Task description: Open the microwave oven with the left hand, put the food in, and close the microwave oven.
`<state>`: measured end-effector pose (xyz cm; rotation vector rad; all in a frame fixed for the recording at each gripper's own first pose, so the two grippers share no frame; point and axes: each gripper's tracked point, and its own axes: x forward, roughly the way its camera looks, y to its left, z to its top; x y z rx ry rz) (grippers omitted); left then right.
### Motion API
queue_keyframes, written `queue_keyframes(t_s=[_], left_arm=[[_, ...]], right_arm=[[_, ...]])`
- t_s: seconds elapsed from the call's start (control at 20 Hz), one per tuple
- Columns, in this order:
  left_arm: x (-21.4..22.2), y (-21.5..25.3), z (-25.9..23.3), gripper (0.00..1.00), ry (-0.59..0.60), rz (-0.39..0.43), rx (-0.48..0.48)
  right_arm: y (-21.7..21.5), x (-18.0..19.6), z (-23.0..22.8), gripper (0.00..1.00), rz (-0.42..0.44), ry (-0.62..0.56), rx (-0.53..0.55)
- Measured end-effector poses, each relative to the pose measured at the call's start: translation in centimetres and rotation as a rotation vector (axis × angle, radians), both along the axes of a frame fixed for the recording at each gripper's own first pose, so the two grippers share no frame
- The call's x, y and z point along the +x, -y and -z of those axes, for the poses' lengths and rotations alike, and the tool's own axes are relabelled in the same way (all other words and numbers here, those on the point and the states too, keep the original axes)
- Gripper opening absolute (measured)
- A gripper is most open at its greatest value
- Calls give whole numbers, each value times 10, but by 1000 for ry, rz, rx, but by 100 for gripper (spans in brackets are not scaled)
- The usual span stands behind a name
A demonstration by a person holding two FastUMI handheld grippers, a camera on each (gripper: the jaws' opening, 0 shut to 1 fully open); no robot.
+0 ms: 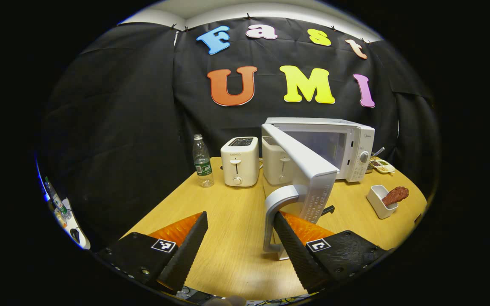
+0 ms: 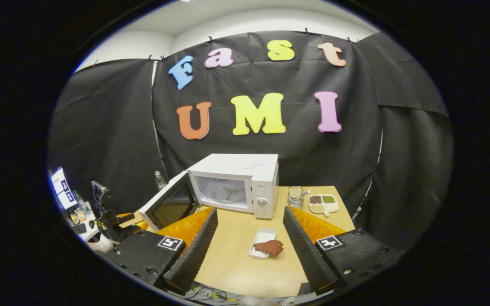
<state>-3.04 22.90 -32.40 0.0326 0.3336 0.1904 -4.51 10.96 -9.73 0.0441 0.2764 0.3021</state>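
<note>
My right hand-held gripper (image 2: 245, 238) is spread wide with the food (image 2: 269, 247) in its dish on the bench dead ahead at twelve o'clock between the fingers, the open microwave (image 2: 232, 182) just beyond at eleven.

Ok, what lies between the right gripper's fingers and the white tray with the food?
Nothing: in the right gripper view, bare wooden table runs from the right gripper to the white rectangular tray holding the reddish-brown food.

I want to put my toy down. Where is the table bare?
Bare wood lies between the water bottle, the toasters and the left claw, and in front of the microwave beside the food dish. Crowded: by the open door and the back right corner with the seed tray.
</note>
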Motion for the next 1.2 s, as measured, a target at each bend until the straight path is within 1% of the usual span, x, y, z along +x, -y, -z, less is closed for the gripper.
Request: queue_keyframes(t_s=[0.1,0.35,0.5,0.6,0.65,0.75,0.95,1.05,1.1,1.2], left_arm=[[-3,-14,3,95,-15,-21,46],[-16,-46,12,95,-46,-85,46],[-29,-56,10,95,-54,-106,46],[-39,-53,5,95,-52,-116,33],[-43,-46,0,95,-46,-113,21],[-48,-24,-13,95,-22,-83,3],[-46,33,-54,95,34,-18,-33],[-42,62,-75,95,63,5,-64],[-39,74,-85,95,76,11,-73],[-33,94,-100,95,85,12,-78]], right_arm=[[-2,1,4,92,0,-10,1],[-9,7,18,92,-12,-36,-2],[0,18,41,92,4,-84,0],[11,25,59,92,18,-122,12],[18,29,72,92,23,-143,18],[34,39,99,92,39,-192,45],[59,56,173,92,54,-358,127],[63,66,205,89,43,-452,205],[61,73,221,87,24,-498,250],[58,84,250,87,-2,-586,310]])
